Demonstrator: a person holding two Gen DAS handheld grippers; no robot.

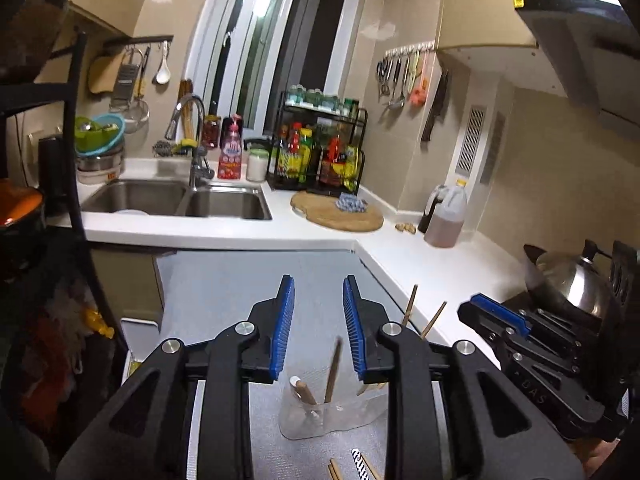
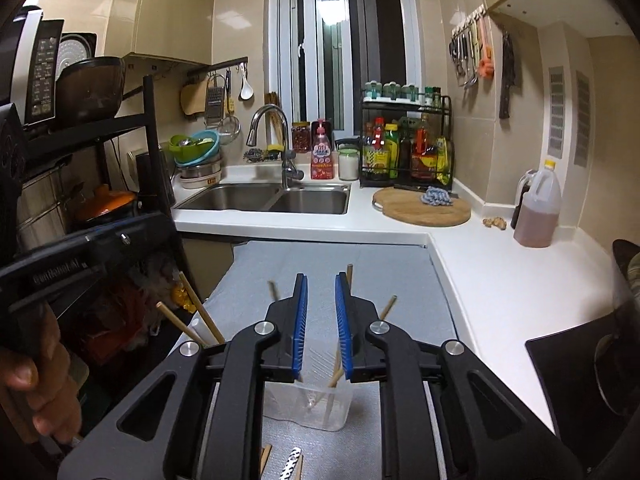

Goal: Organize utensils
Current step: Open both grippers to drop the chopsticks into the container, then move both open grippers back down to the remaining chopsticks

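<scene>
Left claw point(image 1: 319, 306) slightly open, nothing between its blue pads. Right claw point(image 2: 321, 304) also slightly open, empty. Both hover over a clear plastic cup point(image 1: 320, 420) standing on the grey mat point(image 1: 240, 280) of the tabletop point(image 1: 440, 268). Chopsticks point(image 1: 332, 372) stand tilted inside the cup. More chopsticks point(image 2: 192, 312) stick up beside it. Sink point(image 2: 280, 200) well behind.

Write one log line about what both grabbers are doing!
left gripper: open, empty | right gripper: open, empty | clear cup: holds chopsticks | more chopsticks loose
</scene>
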